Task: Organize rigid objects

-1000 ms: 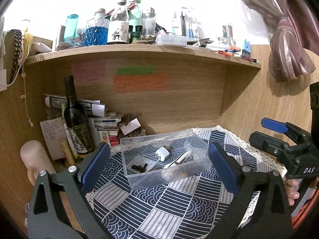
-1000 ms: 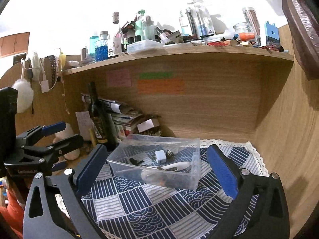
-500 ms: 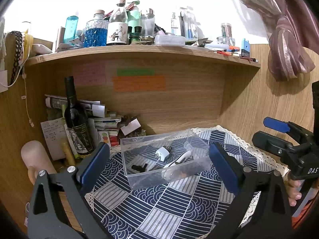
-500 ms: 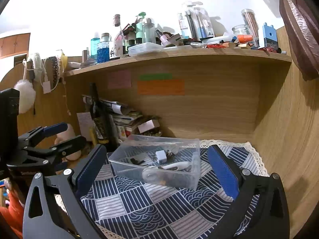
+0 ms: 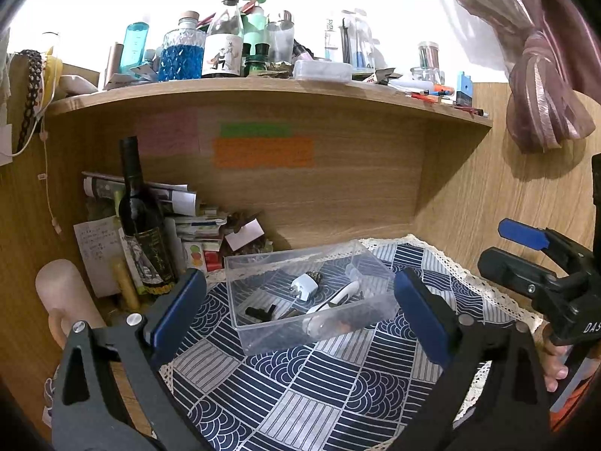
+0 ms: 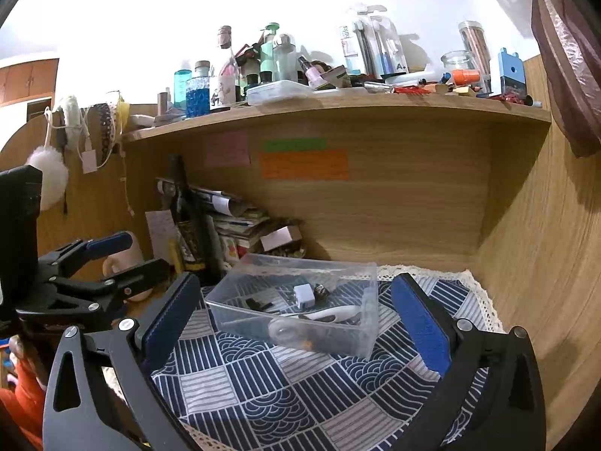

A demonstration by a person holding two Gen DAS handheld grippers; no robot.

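Observation:
A clear plastic box (image 5: pixel 263 329) stands on the blue patterned cloth (image 5: pixel 319 387); it also shows in the right wrist view (image 6: pixel 360 334). Inside lie a white plug adapter (image 5: pixel 303 286), a white pen-like tool (image 5: pixel 338 295), a small black part (image 5: pixel 259 312) and a round clear piece (image 5: pixel 319 325). My left gripper (image 5: pixel 298 312) is open and empty, held back from the box. My right gripper (image 6: pixel 296 314) is open and empty, also short of the box. Each gripper shows at the edge of the other's view.
A dark wine bottle (image 5: pixel 144 233) and stacked papers (image 5: pixel 195 225) stand at the back left under a wooden shelf (image 5: pixel 263 88) crowded with bottles. A wooden side wall (image 6: pixel 544 263) closes the right. A pale mug (image 5: pixel 60 300) sits at left.
Both views have shifted slightly, as the grippers drift a little; the box and its contents have not moved.

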